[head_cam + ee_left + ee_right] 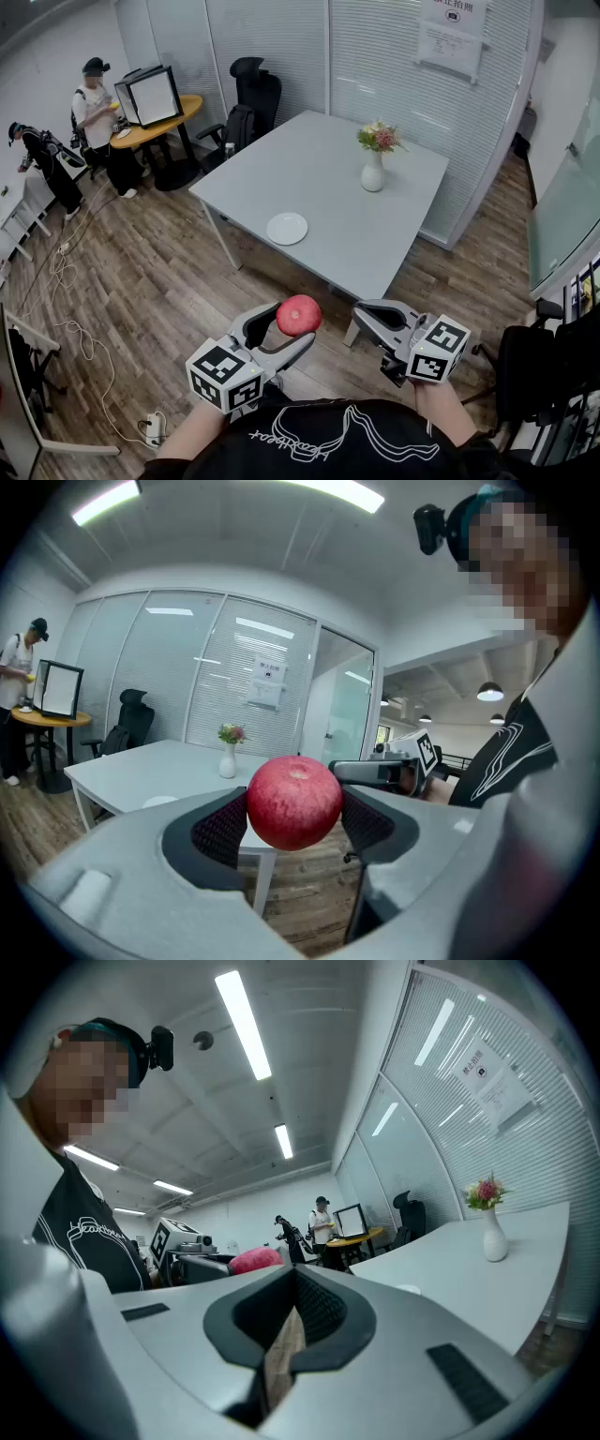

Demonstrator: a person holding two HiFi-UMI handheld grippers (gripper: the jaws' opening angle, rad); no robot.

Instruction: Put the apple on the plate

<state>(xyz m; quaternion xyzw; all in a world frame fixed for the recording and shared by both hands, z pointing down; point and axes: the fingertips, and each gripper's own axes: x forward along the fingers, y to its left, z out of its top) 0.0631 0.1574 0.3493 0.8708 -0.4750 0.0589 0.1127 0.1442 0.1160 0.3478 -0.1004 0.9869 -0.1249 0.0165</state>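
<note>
A round red apple (pixel 293 802) with a speckled, matte skin is held in the left tool (pixel 295 326). Its jaws are spread wide and their black, ribbed pads (pixel 223 829) are pressed against the fruit on both sides. The apple is carried in the air above the wooden plank floor (pixel 159 281), on the near side of the tabletop (pixel 328 159) and well apart from it.

The right tool (pixel 358 319) is held beside it, to the right. Its grey plastic jaws are brought together, with only a thin slit left between the dark textured pads, and nothing is gripped in them.

A smooth, pale grey rectangular tabletop on thin legs is seen further off. A small, round white plate (pixel 287 228) is set near its near left edge, and it lies bare. A white, bulb-shaped vase (pixel 373 173) with pink flowers (pixel 379 137) is placed toward the far right of the same surface, well apart from the plate.
</note>
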